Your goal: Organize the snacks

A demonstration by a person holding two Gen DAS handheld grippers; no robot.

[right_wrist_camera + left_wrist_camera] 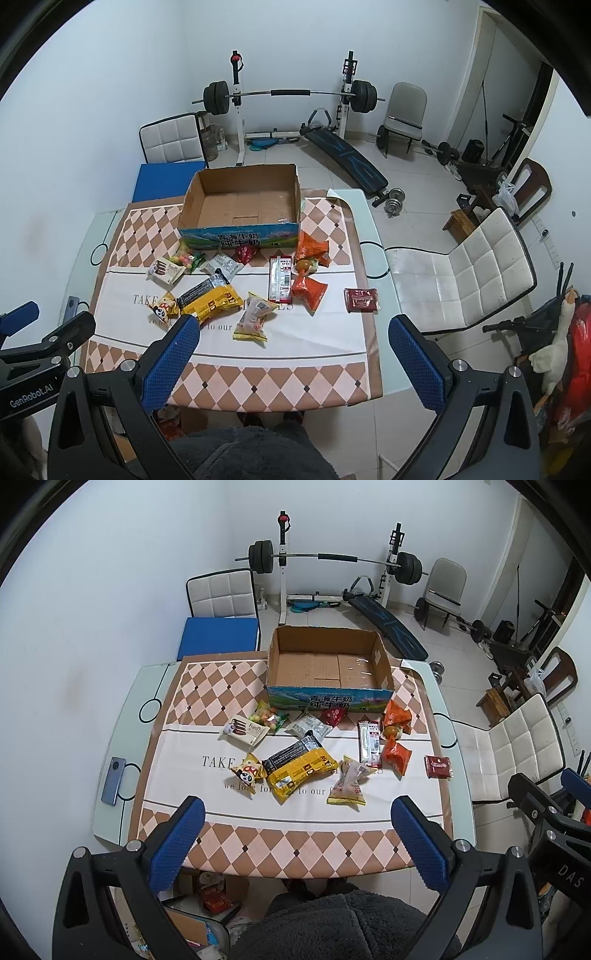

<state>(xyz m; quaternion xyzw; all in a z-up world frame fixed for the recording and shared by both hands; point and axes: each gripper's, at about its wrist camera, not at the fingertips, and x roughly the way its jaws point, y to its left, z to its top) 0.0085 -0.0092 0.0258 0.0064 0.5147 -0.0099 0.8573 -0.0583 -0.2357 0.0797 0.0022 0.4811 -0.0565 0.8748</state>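
My left gripper (297, 818) and right gripper (293, 336) (both spread apart, holding nothing) hover above the bench (110, 738); snacks (301, 770) lie before the cardboard box (328, 698).

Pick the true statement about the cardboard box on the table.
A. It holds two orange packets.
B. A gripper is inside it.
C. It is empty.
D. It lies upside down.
C: the cardboard box stands open with only its bare floor showing; the snacks lie on the tablecloth in front.
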